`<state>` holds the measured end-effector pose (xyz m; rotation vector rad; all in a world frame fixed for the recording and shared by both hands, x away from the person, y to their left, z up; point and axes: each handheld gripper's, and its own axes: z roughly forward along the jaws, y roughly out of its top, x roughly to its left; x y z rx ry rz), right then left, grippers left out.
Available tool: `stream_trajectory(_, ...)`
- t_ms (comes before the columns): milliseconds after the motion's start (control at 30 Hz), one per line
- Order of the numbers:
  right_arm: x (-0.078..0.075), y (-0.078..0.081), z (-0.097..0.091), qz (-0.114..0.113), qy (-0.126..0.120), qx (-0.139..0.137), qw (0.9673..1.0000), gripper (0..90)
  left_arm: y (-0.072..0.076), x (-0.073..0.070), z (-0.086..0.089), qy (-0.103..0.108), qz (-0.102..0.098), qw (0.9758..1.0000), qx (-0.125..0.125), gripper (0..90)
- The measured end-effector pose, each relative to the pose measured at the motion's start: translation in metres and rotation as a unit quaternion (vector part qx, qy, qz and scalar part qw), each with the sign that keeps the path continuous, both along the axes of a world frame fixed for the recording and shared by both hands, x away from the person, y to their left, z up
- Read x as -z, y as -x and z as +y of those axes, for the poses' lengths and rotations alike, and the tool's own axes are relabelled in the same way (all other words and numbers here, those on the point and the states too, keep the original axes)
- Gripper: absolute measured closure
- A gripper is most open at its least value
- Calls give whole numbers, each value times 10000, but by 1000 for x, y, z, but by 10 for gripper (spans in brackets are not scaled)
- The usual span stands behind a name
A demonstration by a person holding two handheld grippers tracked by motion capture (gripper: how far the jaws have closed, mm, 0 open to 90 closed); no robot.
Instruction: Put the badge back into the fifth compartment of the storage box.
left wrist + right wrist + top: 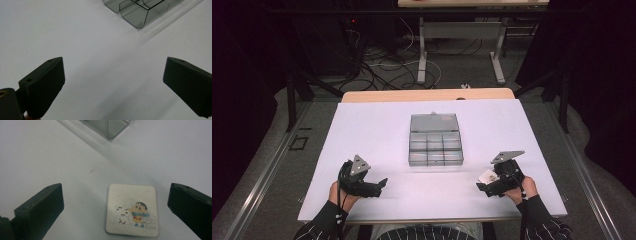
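On the white counter (pixel 377 130) a clear grey compartment box (pixel 435 139) stands in the middle, with its lid open to the far side. A small square card (pixel 132 209) with a cartoon drawing lies flat on the counter, just in front of the right gripper (pixel 488 186). In the right gripper view the card sits between the two jaws, a little nearer to the right one, and it touches neither. These jaws are wide apart. The card is nearly square, so no long axis is there to choose. The left gripper (pixel 379 184) rests at the other side of the counter, its jaws also apart and with nothing between them; a corner of the box shows ahead of it. The right hand (pixel 522 192) is clearly the nearer one to the card, and the box lies forward and to the left from it
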<state>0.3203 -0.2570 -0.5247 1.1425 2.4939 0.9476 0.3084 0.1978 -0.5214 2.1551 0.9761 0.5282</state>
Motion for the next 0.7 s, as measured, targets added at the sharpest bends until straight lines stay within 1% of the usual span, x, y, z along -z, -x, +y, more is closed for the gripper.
stream_trajectory(33,1,0,-1,28,42,-56,10000,4,0,0,0,-10,25,10000,-5,36)
stream_trajectory(67,0,1,-2,172,74,-34,9998,5,-1,1,0,-35,10,10000,13,35)
stream_trajectory(100,2,0,-3,108,58,-68,9999,7,-1,1,-1,-18,27,10000,14,35)
stream_trajectory(233,6,-3,-6,255,156,-97,9995,10,-1,1,-1,-45,-7,10000,37,34)
stream_trajectory(267,6,-3,-6,285,174,-52,9994,16,-1,1,0,-38,-12,10000,38,34)
stream_trajectory(300,7,-5,-7,238,185,-109,9995,28,-1,1,0,-34,-9,10000,39,34)
stream_trajectory(333,8,-5,-7,234,242,-65,9994,47,-1,1,-1,-45,-5,10000,31,34)
stream_trajectory(367,9,-6,-7,257,268,-73,9993,74,-1,1,-1,-6,15,10000,25,35)
stream_trajectory(433,11,-7,-9,298,273,35,9992,103,-1,1,-2,-59,39,10000,67,34)
stream_trajectory(467,11,-8,-9,299,286,39,9991,114,-1,2,-3,-69,16,10000,61,34)
stream_trajectory(500,12,-8,-10,261,222,17,9994,129,-1,1,-4,-94,30,9999,66,34)
stream_trajectory(533,12,-9,-11,298,303,39,9991,144,-1,1,-4,-91,17,9999,79,34)
stream_trajectory(600,13,-10,-11,305,323,66,9990,154,-1,1,-4,-86,5,9999,79,34)
stream_trajectory(633,13,-9,-10,361,321,13,9988,158,-1,1,-4,-90,-2,9999,75,34)
stream_trajectory(700,14,-9,-9,383,388,72,9985,178,-1,1,-4,-84,37,9999,67,34)
